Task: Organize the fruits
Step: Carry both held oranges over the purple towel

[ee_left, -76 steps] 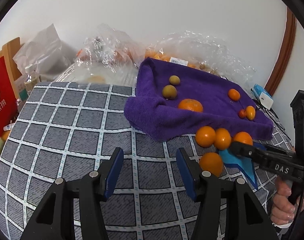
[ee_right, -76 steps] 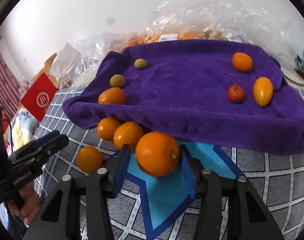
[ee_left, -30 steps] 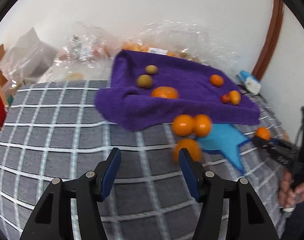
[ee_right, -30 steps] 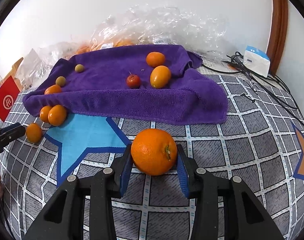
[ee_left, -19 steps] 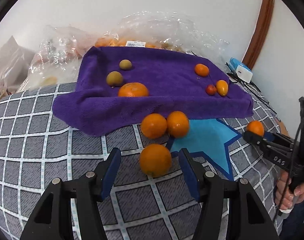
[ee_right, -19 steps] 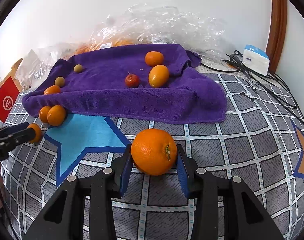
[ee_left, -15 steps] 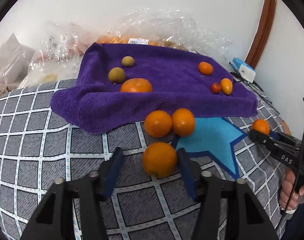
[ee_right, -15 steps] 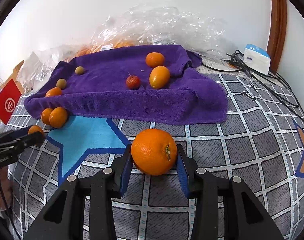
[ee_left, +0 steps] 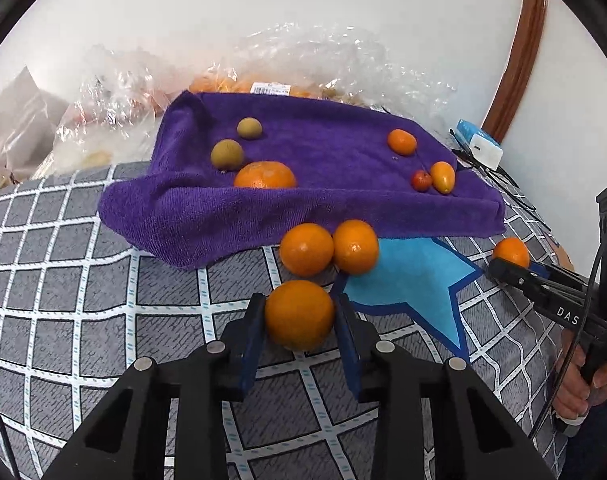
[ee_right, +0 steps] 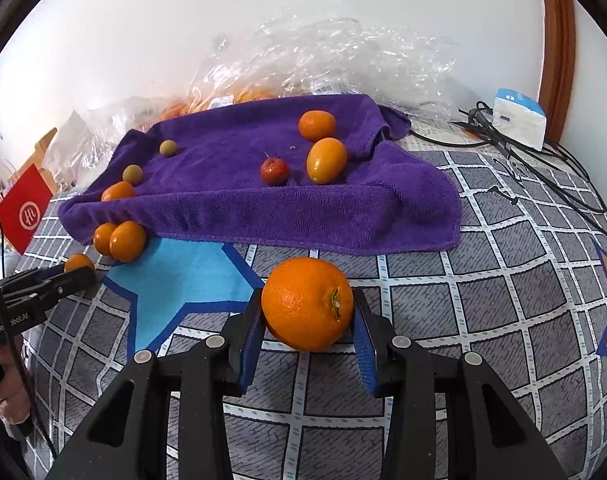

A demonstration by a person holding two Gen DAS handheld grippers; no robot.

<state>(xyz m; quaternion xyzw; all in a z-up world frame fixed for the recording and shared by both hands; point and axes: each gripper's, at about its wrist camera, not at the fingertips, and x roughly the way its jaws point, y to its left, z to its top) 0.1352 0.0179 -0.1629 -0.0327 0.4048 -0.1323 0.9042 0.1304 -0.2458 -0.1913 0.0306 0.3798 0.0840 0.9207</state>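
Orange fruit point(ee_left: 265, 175) — half-hidden behind towel fold point(ee_left: 207, 208)

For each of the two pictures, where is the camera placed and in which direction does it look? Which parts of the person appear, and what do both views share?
Left wrist view: sits on the left claw, looking forward and down along its fingers, which are closing on a small orange; the right claw and hand show at right.
Right wrist view: sits on the right claw, which grips a large orange; the left claw and hand show at left.
Shared: the purple towel, the blue star, two touching oranges.
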